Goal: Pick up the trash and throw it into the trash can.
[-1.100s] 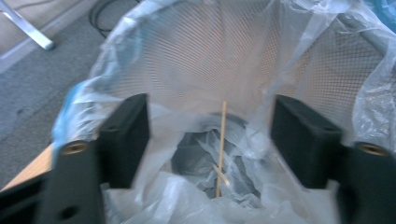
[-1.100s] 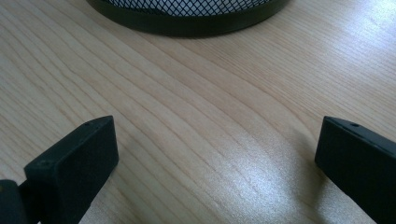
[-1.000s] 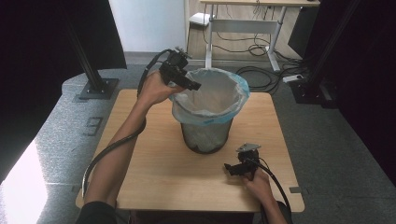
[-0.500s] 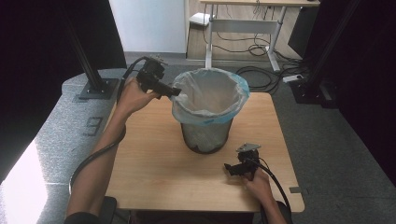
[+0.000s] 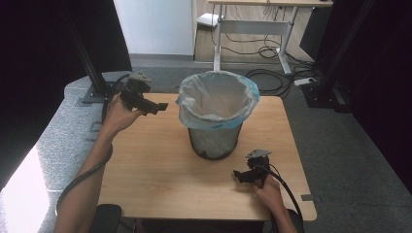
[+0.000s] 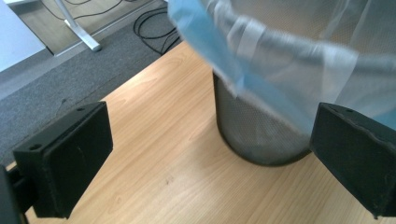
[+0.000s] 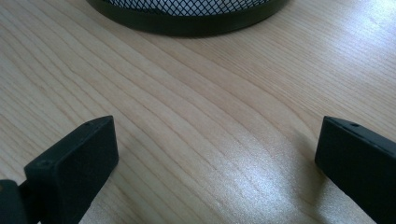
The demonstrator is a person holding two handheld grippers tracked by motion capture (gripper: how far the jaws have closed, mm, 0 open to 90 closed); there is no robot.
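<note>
A black mesh bin [image 5: 216,143] stands mid-table, lined with a pale blue bag [image 5: 218,99] folded over its rim. My left gripper [image 5: 163,108] hovers to the left of the bin, pointing toward it. Its jaws have just been opening and stand open with nothing between them. In the left gripper view, that gripper [image 6: 212,135] frames the mesh bin [image 6: 257,135] and the bag's hanging edge [image 6: 261,70]. My right gripper [image 5: 236,174] rests low on the table in front of the bin, open and empty. Between the right gripper's [image 7: 217,140] jaws lies bare wood, with the bin's base [image 7: 187,21] beyond.
The wooden table [image 5: 155,165] has bare room left of and in front of the bin. Grey carpet surrounds it. A black stand base [image 5: 94,92] sits at the far left corner. A white desk with cables [image 5: 262,29] stands behind.
The left hand has drawn away from the bin's rim, moving left and lower over the table. The right hand has stayed where it was.
</note>
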